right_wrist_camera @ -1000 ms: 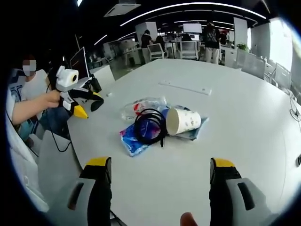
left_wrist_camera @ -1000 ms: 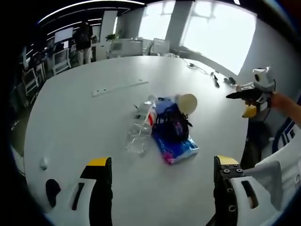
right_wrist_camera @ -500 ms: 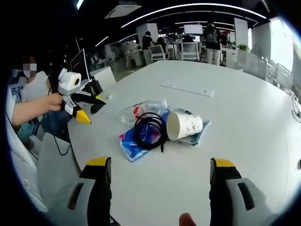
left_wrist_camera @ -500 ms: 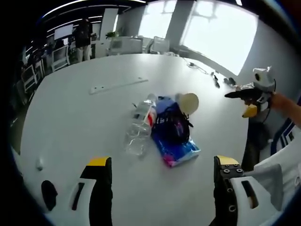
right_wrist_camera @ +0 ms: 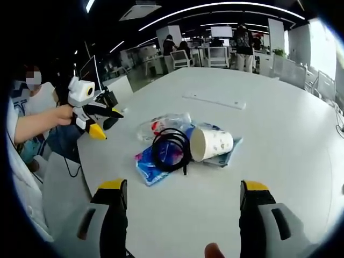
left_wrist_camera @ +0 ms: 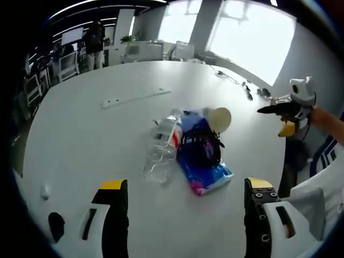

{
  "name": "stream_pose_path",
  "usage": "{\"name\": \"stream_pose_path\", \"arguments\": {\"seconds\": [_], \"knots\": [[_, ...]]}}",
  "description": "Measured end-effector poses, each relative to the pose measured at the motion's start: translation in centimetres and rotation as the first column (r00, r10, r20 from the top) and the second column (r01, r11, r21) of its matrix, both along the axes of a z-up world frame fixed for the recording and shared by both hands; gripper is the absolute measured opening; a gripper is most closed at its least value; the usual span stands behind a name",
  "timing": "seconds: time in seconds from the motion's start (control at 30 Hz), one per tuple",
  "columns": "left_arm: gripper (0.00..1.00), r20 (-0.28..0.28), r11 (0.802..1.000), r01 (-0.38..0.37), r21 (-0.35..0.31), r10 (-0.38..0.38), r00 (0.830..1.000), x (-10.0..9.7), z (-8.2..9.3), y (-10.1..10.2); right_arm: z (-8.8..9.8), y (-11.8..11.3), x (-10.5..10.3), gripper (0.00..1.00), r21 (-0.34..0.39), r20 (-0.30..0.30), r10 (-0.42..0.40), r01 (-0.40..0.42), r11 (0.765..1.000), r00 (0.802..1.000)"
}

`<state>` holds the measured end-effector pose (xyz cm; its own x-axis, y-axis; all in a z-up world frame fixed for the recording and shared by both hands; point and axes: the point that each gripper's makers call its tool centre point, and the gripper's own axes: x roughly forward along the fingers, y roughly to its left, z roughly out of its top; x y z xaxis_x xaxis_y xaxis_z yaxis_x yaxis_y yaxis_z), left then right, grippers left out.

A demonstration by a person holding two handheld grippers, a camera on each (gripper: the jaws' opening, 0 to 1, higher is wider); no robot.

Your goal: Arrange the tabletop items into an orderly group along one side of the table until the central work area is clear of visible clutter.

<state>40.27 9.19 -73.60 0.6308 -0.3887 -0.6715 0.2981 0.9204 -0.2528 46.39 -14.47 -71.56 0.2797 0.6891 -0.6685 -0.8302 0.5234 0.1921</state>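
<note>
A small heap of items lay near the middle of the white table [right_wrist_camera: 279,134]. At the bottom of it was a blue packet [left_wrist_camera: 207,173], partly covered, its printing too blurred to read. A coil of black cable [right_wrist_camera: 171,149] rested on top of the packet. A paper cup [right_wrist_camera: 211,143] lay on its side against the coil, its open mouth facing the right gripper view; nothing could be made out inside it. A clear plastic bottle [left_wrist_camera: 162,149] with a red label lay flat just beside the packet, touching its edge; whether it held any liquid could not be told.

The left gripper [left_wrist_camera: 183,193] hung over the near edge of the table, short of the heap, its jaws spread wide and holding nothing. The right gripper [right_wrist_camera: 180,192] faced the heap from the opposite side, jaws likewise spread and empty.

A long white strip [left_wrist_camera: 137,98] lay flat on the table well beyond the heap. Office chairs [right_wrist_camera: 217,55] and standing people [left_wrist_camera: 95,40] were in the dim background.
</note>
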Motion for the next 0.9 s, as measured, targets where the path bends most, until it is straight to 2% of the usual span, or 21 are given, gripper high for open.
{"name": "stream_pose_path", "arguments": {"seconds": [0.27, 0.9], "knots": [[0.87, 0.0, 1.0, 0.01, 0.002, -0.01, 1.0, 0.6, 0.0, -0.3, -0.2, 0.0, 0.1, 0.85, -0.002, -0.005, -0.004, 0.004, 1.0, 1.0], [0.86, -0.009, 1.0, 0.031, -0.002, -0.031, 0.999, 2.1, -0.5, -0.8, -0.4, 1.8, 0.9, 0.85, 0.008, -0.009, 0.018, -0.018, 1.0, 1.0]]}}
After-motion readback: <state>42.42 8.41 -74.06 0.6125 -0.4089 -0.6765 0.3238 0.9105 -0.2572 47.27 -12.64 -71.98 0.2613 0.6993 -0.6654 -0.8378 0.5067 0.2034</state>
